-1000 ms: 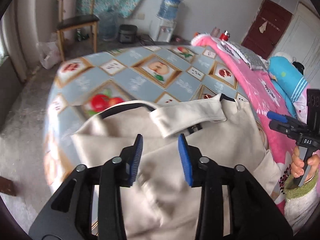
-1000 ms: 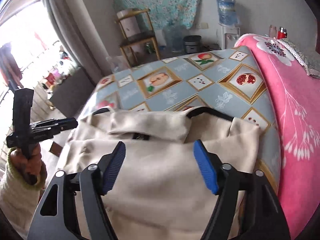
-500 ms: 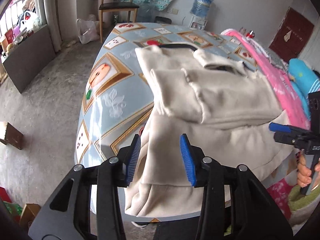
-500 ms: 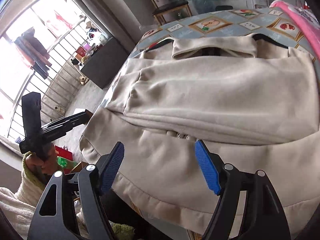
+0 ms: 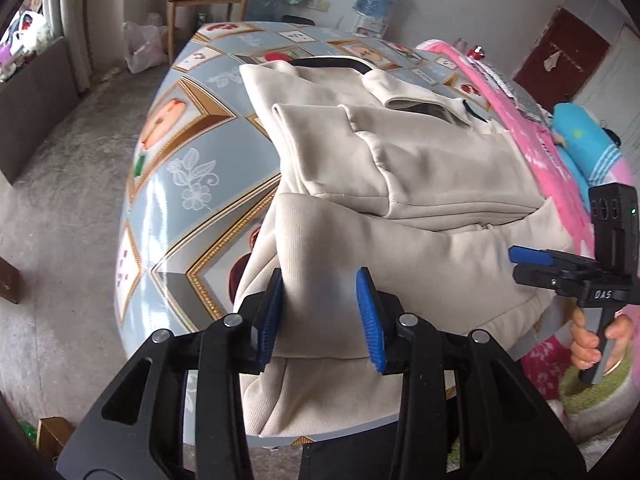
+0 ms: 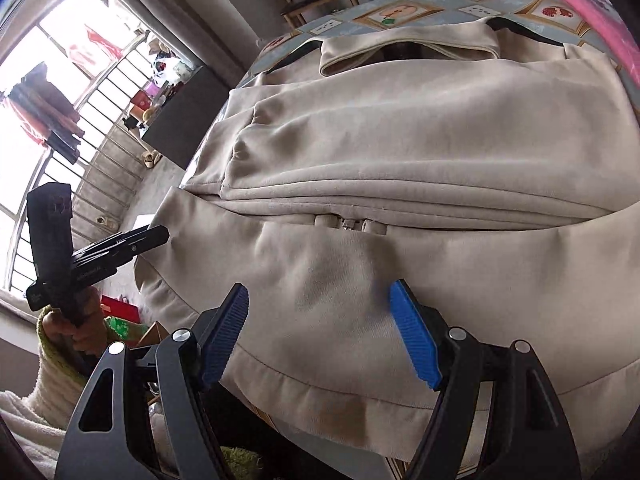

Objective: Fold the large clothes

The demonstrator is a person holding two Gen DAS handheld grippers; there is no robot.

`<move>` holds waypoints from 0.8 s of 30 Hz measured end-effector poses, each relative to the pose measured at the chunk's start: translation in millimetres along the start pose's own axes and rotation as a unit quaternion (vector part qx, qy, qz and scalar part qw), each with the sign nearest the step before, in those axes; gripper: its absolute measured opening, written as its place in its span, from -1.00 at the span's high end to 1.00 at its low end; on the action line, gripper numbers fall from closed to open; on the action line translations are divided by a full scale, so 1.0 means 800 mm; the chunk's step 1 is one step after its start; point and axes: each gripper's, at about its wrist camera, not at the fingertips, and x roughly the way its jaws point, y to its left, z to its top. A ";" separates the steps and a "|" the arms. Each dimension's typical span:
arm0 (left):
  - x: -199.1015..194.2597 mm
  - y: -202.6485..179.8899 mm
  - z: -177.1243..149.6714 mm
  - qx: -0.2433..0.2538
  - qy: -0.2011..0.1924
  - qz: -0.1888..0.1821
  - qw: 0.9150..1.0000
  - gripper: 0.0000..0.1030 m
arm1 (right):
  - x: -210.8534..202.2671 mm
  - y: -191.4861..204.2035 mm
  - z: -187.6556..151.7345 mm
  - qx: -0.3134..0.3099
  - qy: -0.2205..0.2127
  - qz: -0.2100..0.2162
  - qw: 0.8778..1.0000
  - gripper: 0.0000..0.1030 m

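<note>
Left gripper (image 5: 320, 312) stands part-open, jaws apart, astride the beige jacket (image 5: 400, 208) hem with no clamping visible. Right gripper (image 6: 320, 336) stands wide open above the hem, gripping nothing. Beyond both, the jacket's folded body extends away across the table (image 5: 192, 148).

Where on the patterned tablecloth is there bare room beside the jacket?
The blue fruit-patterned tablecloth lies bare left of the beige jacket and beyond its collar. The right side is crowded: the jacket reaches the pink blanket.
</note>
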 end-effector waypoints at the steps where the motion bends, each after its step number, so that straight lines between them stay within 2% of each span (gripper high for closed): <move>1: 0.004 0.003 0.004 -0.006 0.005 -0.007 1.000 0.32 | 0.000 0.000 0.000 -0.003 0.000 -0.001 1.000 -0.39; 8: 0.030 0.018 0.028 -0.036 0.028 -0.051 0.998 0.35 | -0.002 0.002 -0.002 -0.018 -0.001 -0.005 1.000 -0.39; 13: 0.003 0.007 0.025 -0.015 -0.009 -0.120 0.993 0.35 | -0.004 -0.001 -0.004 -0.020 -0.004 0.002 1.000 -0.39; 15: 0.000 -0.001 0.022 0.005 -0.009 -0.111 0.994 0.35 | -0.003 -0.002 -0.004 -0.023 -0.005 0.005 1.000 -0.39; 19: 0.030 -0.003 0.022 0.012 0.038 -0.040 0.998 0.35 | -0.003 -0.003 -0.003 -0.028 -0.005 0.009 1.000 -0.39; 21: 0.033 -0.001 0.022 0.010 0.036 -0.039 0.999 0.36 | -0.003 -0.004 -0.003 -0.027 -0.005 0.013 1.000 -0.39; 24: 0.016 -0.015 0.022 0.028 0.004 -0.077 0.997 0.39 | -0.005 -0.007 -0.004 -0.023 -0.008 0.020 1.000 -0.39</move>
